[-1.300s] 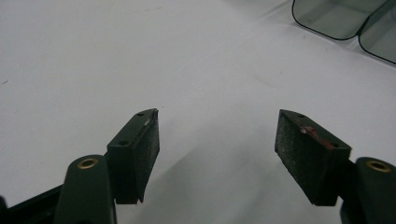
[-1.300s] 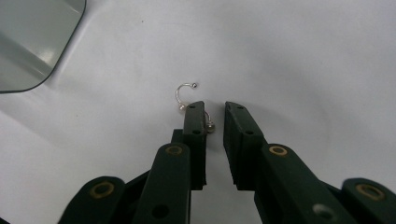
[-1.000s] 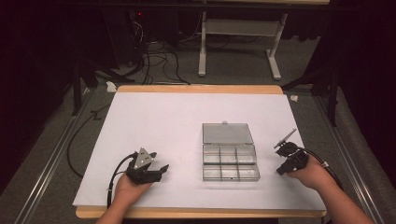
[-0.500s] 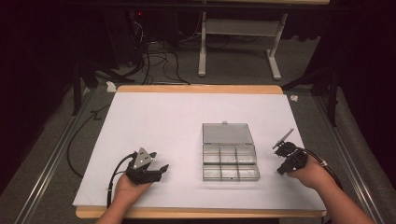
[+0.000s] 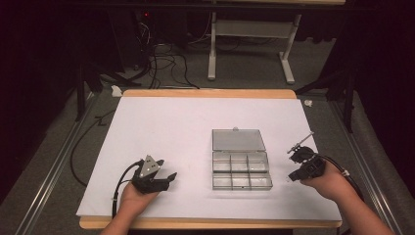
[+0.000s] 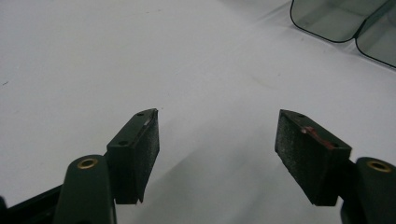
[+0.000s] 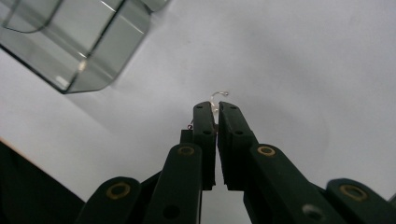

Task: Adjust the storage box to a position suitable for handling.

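Six bare compartments show in the clear plastic organiser box (image 5: 241,169), lid open, near the white table (image 5: 161,127)'s front edge. Left gripper (image 6: 217,140): wide open, empty. Right gripper (image 7: 216,112): pinching a small bent wire hook (image 7: 219,95).

A dim workroom surrounds a wooden table (image 5: 205,93) covered by a white sheet (image 5: 195,127), the brightest surface in the scene. Beyond the table's far edge, grey carpet (image 5: 244,68) carries a tangle of black cables (image 5: 161,63) and the white legs of a desk frame (image 5: 249,49). Metal rails (image 5: 49,171) run along the floor on both sides. The back of the room falls into darkness, broken by one small red light (image 5: 145,14).
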Demonstrator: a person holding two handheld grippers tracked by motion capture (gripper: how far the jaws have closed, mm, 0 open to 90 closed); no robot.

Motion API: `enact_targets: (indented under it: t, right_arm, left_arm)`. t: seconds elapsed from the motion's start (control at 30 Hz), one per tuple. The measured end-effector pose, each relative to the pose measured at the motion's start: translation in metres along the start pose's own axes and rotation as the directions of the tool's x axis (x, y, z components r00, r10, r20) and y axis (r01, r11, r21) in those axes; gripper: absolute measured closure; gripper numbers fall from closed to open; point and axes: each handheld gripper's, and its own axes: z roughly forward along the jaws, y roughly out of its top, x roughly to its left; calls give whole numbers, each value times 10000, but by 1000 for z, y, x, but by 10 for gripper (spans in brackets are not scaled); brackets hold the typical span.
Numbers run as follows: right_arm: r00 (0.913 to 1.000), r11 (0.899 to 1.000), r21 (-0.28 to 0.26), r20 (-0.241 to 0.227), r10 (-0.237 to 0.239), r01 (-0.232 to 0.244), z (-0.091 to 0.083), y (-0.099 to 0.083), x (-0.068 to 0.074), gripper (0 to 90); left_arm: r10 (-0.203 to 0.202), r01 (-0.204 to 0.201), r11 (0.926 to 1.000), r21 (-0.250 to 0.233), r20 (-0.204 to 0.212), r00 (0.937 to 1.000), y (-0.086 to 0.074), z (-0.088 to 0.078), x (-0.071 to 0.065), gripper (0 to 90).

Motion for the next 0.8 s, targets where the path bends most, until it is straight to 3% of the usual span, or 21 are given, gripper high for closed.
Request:
enact_targets:
  t: [0.8]
  right_arm:
    - [9980,9969,-480,-124,-623,617,-19,27,40,870]
  left_arm:
    - [17,-17,10000,-13,13,10000,0,0,0,308]
